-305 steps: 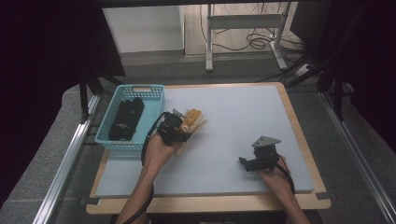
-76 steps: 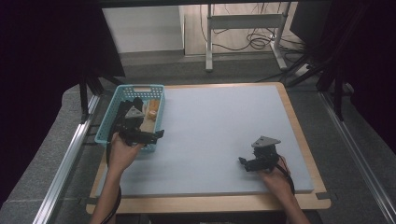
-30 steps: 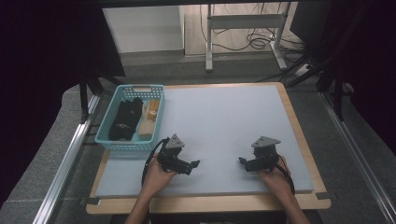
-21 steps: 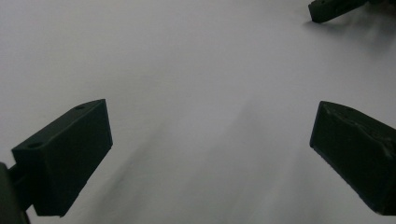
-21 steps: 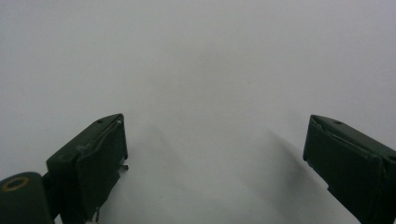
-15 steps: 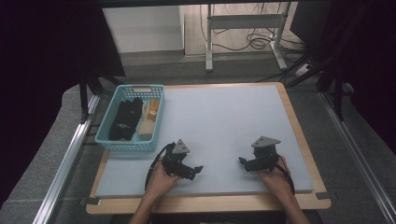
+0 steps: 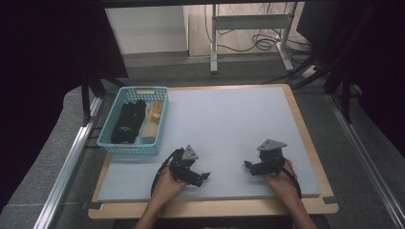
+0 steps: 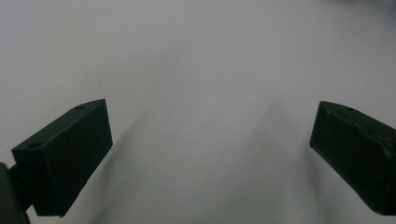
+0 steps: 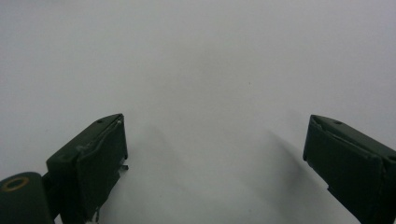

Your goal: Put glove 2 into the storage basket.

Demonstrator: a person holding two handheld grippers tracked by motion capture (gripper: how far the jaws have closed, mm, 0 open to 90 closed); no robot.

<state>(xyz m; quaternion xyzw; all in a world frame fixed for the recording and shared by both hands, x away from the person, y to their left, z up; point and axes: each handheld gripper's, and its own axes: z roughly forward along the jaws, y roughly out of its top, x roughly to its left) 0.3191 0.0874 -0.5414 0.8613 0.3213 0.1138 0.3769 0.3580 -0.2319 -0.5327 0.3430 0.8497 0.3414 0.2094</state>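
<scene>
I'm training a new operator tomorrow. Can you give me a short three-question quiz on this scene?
1. True or false: the left gripper holds a tan item.
2. Where does the tan item lie? A) on the mat B) in the basket C) in the right gripper
3. Fill in: both grippers' jaws stand ____ over the mat.

Key: 1. False, it is empty. 2. B, beside the black item. 3. open.
</scene>
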